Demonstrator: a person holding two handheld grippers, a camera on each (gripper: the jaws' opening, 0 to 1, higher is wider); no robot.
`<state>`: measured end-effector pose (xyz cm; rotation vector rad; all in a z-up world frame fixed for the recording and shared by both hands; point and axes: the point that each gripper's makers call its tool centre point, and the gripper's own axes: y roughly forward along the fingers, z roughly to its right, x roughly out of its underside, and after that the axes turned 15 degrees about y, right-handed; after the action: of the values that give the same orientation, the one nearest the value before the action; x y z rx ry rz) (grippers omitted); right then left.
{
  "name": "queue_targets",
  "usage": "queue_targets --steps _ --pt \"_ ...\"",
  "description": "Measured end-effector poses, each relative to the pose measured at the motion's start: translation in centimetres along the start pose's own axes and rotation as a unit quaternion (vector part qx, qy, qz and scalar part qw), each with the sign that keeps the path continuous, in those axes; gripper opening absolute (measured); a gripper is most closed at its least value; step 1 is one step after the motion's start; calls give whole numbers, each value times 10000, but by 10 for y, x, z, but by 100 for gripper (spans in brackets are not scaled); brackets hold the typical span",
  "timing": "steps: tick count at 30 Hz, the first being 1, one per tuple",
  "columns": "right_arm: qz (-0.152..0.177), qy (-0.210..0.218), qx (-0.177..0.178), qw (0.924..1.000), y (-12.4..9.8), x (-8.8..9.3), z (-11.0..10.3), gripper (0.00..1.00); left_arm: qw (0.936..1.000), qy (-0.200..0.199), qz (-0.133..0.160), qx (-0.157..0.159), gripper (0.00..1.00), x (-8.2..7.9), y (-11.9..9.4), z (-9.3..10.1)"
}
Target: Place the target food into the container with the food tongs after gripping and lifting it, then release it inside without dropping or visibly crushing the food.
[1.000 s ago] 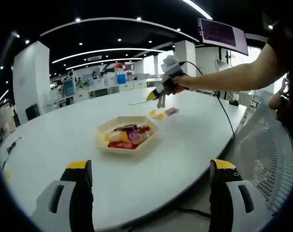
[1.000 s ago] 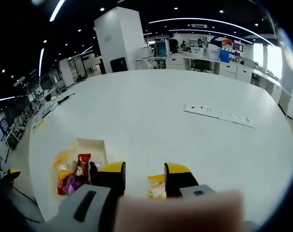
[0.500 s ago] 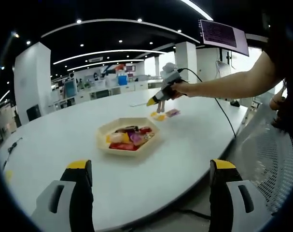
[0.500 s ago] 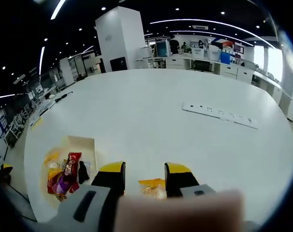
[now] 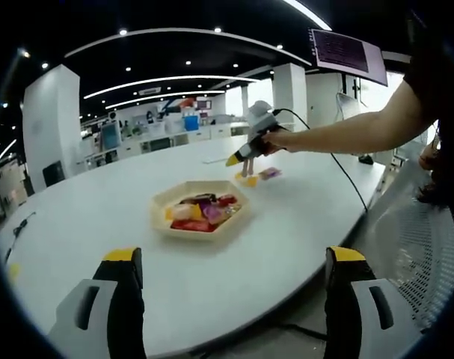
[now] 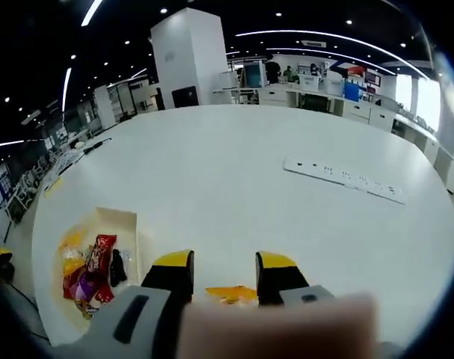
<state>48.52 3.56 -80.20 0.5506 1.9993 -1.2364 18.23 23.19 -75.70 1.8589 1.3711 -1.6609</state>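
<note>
On the wide white bench (image 5: 99, 217) sits a pale six-sided tray (image 5: 199, 209) heaped with wrapped snacks (image 5: 200, 212) in red, purple and yellow. Seen from the left gripper view, the left hand-held gripper (image 5: 232, 299) hangs at the near edge of the bench with its two yellow-tipped jaws spread wide apart and nothing between them. Across the bench a person's bare arm (image 5: 354, 131) reaches out, holding the right hand-held gripper (image 5: 235, 158) tilted down over a small yellow packet (image 5: 248, 178) and a purple packet (image 5: 268, 173) that lie just beyond the tray. From that far off I cannot tell whether anything touches.

From the right gripper view, the right hand-held gripper (image 6: 223, 263) has its jaws set a little apart, with the yellow packet (image 6: 231, 292) lying on the bench low in the gap between them; whether the jaws grip it I cannot tell. The tray (image 6: 101, 224) lies to the left of the jaws, near them. A long white power strip (image 6: 344, 180) lies farther out on the bench, well apart.
</note>
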Motion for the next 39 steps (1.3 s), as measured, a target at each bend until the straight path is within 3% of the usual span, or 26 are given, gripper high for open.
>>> queue_targets --steps 7,25,39 --pt "17 7 45 10000 3 0 6 32 10000 -6 -15 -15 99 0 0 0" --pt "-32 -713 331 9969 10 11 3 24 10000 -11 -34 -33 99 1 0 0" --pt "-46 -582 340 9977 7 8 5 21 10000 0 -51 -49 99 2 0 -1"
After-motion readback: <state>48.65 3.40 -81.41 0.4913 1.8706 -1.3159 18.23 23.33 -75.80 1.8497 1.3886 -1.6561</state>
